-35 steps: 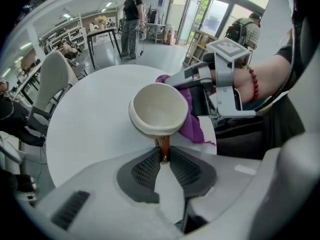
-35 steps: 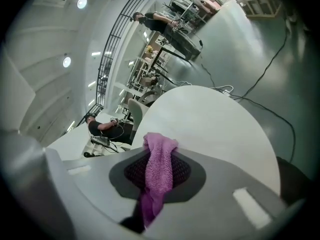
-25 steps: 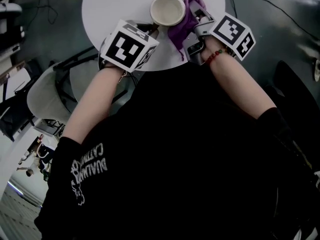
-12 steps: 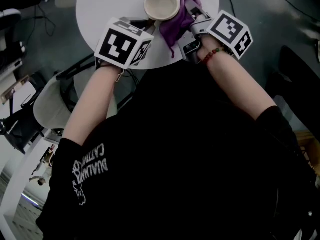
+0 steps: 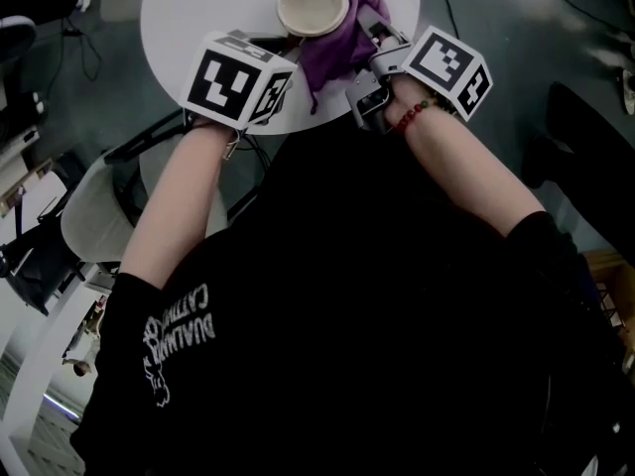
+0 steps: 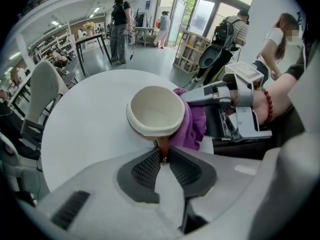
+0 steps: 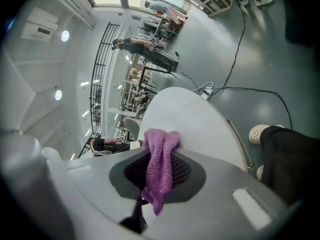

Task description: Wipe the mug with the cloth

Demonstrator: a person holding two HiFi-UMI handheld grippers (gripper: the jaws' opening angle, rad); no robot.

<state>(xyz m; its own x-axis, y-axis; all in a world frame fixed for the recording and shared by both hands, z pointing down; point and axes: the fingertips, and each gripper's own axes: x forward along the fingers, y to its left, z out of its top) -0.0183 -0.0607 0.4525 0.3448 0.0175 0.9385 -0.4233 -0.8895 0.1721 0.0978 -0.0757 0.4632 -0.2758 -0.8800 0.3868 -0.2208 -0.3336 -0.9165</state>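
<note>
A cream mug stands near the front edge of a round white table. My left gripper is shut on the mug's brown handle, with the mug upright just beyond the jaws. A purple cloth lies pressed against the mug's right side. My right gripper is shut on this cloth, which hangs out between its pads. In the left gripper view the right gripper reaches in from the right, with the cloth bunched between it and the mug.
A white chair stands left of the table, over dark chair legs. A cable runs across the grey floor on the right. Several people stand far off in the hall behind the table.
Mug, cloth and both grippers have shifted up and left in the head view, along with the table. The cloth stays against the mug's side and both grips are unchanged.
</note>
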